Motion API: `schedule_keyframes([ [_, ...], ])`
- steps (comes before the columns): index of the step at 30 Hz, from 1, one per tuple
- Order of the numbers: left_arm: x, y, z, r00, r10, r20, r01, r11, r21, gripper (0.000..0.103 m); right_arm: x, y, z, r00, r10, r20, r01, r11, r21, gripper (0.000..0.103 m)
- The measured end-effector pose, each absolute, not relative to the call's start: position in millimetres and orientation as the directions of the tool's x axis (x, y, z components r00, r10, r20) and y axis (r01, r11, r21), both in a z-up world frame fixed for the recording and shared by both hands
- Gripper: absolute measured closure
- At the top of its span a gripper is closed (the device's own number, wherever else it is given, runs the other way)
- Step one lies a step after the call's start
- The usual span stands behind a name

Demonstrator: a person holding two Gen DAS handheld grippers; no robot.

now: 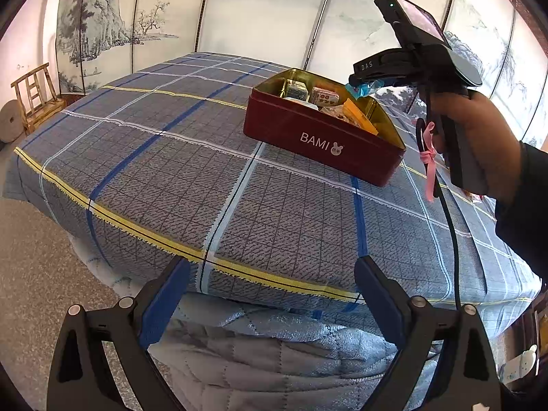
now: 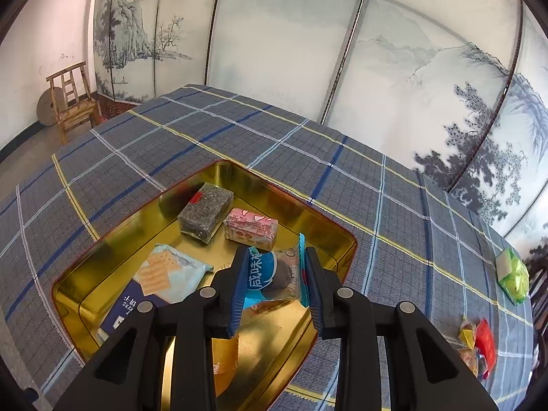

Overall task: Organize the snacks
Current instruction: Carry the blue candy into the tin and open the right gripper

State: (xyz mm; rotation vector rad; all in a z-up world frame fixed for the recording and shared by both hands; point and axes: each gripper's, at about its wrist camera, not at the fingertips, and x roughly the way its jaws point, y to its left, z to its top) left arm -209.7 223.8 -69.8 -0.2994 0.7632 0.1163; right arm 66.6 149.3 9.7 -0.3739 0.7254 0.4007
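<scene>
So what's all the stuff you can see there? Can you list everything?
tin box: one, red outside and gold inside, open on the bed
grey speckled block: one, in the tin
pink packet: one, in the tin beside the grey block
cracker packet: one, pale blue, in the tin
blue snack packet: one, pinched in the right tongs over the tin
green packet: one, on the bed to the right
small sweets: a little pile, red and yellow, on the bed
plaid bedcover: one, grey-blue
wooden chair: one, by the wall
left tongs: open, empty
right tongs: shut on the packet
</scene>
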Motion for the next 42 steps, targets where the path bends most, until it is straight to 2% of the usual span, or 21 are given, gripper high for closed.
schedule_keyframes([
  [42, -199, 225, -83, 0.69, 0.001, -0.723, -0.218, 0.954, -0.207, 0.008, 88, 152, -36, 0.586, 0.239, -0.774, -0.497, 0.861, -0.111, 0.068],
])
